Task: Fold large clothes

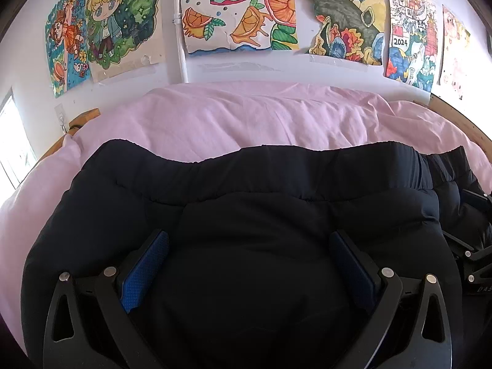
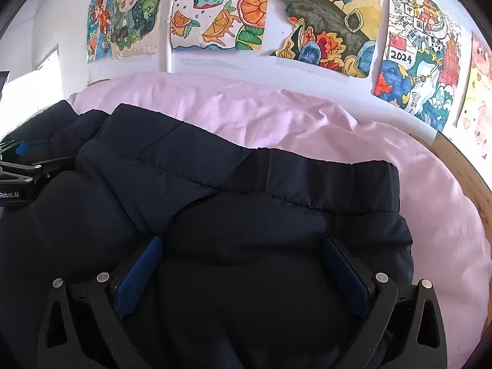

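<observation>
A dark navy padded jacket [image 1: 246, 190] lies spread on a pink bed sheet [image 1: 240, 117]; its elastic hem edge faces the wall. It also fills the right wrist view [image 2: 215, 203]. My left gripper [image 1: 249, 240] is open, its blue pads [image 1: 144, 267] wide apart, resting on the jacket's left part. My right gripper [image 2: 243, 246] is open too, pads [image 2: 138, 276] wide apart, over the jacket's right part near the hem. Each gripper shows at the other view's edge: right gripper [image 1: 473, 255], left gripper [image 2: 18, 169].
The pink sheet [image 2: 338, 129] covers a bed with a wooden frame [image 2: 461, 169] on the right and a wooden frame corner [image 1: 83, 117] at left. Colourful drawings [image 1: 240, 12] hang on the white wall behind. A window [image 1: 12, 141] is at far left.
</observation>
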`<state>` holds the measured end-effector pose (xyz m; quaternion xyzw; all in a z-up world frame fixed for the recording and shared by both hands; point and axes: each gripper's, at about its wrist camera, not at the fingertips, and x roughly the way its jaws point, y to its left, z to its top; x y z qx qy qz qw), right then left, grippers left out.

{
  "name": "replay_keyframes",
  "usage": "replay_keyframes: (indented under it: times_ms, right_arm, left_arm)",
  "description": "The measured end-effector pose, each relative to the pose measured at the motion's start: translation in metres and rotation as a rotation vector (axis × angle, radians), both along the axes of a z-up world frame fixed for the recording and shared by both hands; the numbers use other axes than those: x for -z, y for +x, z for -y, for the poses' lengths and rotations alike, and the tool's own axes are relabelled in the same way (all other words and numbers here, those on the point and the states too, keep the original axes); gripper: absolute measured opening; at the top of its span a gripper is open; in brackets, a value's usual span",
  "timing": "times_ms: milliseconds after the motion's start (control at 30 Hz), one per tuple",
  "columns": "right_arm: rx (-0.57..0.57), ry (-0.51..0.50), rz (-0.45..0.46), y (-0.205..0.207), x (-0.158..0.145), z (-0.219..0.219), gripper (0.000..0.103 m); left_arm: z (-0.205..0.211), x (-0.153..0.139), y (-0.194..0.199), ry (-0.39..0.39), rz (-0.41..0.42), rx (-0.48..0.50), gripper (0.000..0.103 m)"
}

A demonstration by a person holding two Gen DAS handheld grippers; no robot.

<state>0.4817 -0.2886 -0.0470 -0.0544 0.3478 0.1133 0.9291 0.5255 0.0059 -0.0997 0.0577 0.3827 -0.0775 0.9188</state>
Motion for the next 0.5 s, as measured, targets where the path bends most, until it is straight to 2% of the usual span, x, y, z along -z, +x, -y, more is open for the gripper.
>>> replay_keyframes:
  times_ms: [200, 500]
  right_arm:
    - [0.002, -0.006, 0.009, -0.001, 0.000, 0.000, 0.103]
    - [0.035, -0.059, 0.099, -0.017, 0.000, -0.010, 0.103]
  left_arm:
    - [0.000, 0.000, -0.001, 0.000, -0.001, 0.000, 0.102]
    - [-0.007, 0.000, -0.008, -0.046, 0.022, 0.018, 0.102]
